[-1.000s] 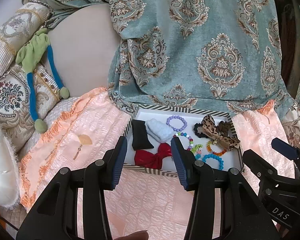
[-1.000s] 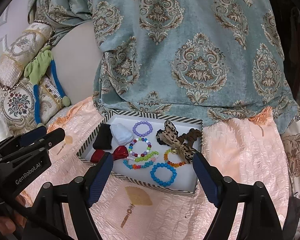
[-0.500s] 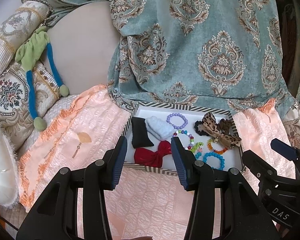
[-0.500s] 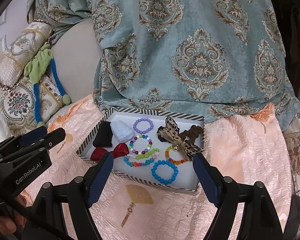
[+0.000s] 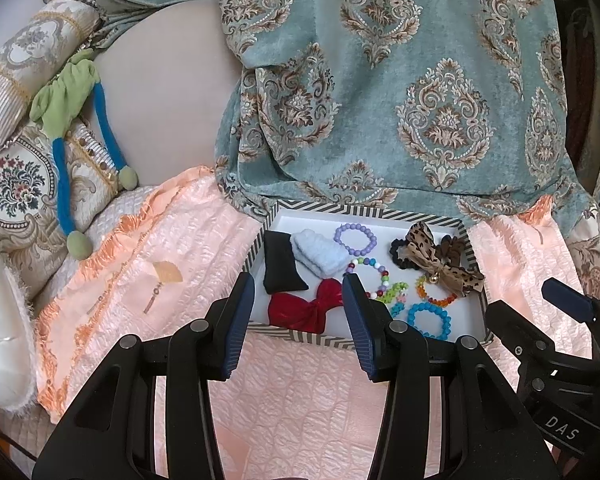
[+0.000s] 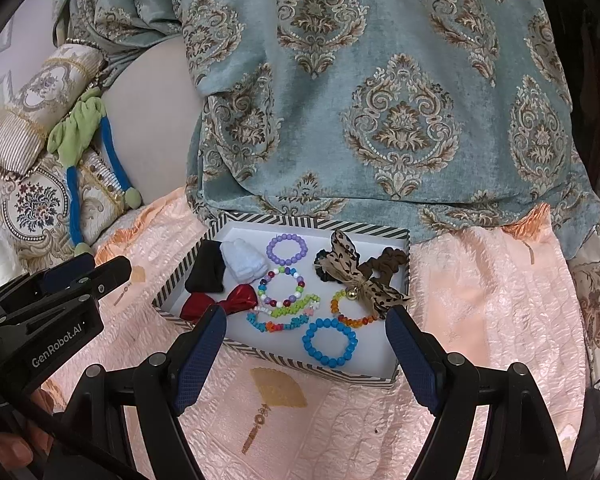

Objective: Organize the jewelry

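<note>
A striped-rim white tray (image 6: pixel 312 226) (image 5: pixel 364 213) lies on the pink bedspread. In it are a purple bead bracelet (image 6: pixel 287 249), a multicolour bracelet (image 6: pixel 281 286), a blue bracelet (image 6: pixel 329 343), an orange bracelet (image 6: pixel 350 312), a leopard bow (image 6: pixel 360 280), a red bow (image 6: pixel 220 304) (image 5: pixel 304 308), a black pad (image 5: pixel 281 268) and a white fluffy piece (image 5: pixel 320 255). My left gripper (image 5: pixel 298 320) is open and empty, just in front of the tray above the red bow. My right gripper (image 6: pixel 306 356) is open and empty at the tray's near edge.
A teal patterned cloth (image 6: pixel 360 100) hangs behind the tray. Ornate cushions (image 5: pixel 16 184) and a green and blue soft toy (image 5: pixel 66 100) lie at the left. The pink bedspread (image 6: pixel 480 320) spreads around the tray. Each gripper shows in the other's view.
Both grippers have drawn back slightly, so the tray sits a little farther away. Nothing in the tray has moved and both grippers have stayed open.
</note>
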`<state>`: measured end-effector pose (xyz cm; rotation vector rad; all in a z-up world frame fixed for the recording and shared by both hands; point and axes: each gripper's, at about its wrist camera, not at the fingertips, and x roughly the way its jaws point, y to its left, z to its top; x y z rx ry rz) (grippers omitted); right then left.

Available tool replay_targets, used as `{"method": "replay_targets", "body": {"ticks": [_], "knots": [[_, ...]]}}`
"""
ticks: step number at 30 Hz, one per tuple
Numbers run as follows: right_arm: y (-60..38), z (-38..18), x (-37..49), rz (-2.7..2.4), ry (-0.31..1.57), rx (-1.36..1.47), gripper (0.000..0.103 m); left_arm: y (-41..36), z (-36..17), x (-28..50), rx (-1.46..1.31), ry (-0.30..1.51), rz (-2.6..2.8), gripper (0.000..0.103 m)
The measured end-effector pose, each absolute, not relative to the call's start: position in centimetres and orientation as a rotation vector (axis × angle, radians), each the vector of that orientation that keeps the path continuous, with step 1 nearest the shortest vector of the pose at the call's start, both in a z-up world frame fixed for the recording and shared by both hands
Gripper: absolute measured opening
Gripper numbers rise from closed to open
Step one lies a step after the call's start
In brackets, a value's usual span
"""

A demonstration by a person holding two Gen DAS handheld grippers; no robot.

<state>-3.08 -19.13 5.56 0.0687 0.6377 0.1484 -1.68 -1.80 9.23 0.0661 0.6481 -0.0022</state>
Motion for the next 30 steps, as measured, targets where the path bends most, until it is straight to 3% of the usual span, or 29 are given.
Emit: {"method": "replay_targets", "body": {"ticks": [30], "knots": [[-20.6, 4.1, -2.1, 0.144, 0.663, 0.096, 0.080, -2.2, 7.9, -0.5, 0.077, 0.672, -0.011, 0.045]]}}
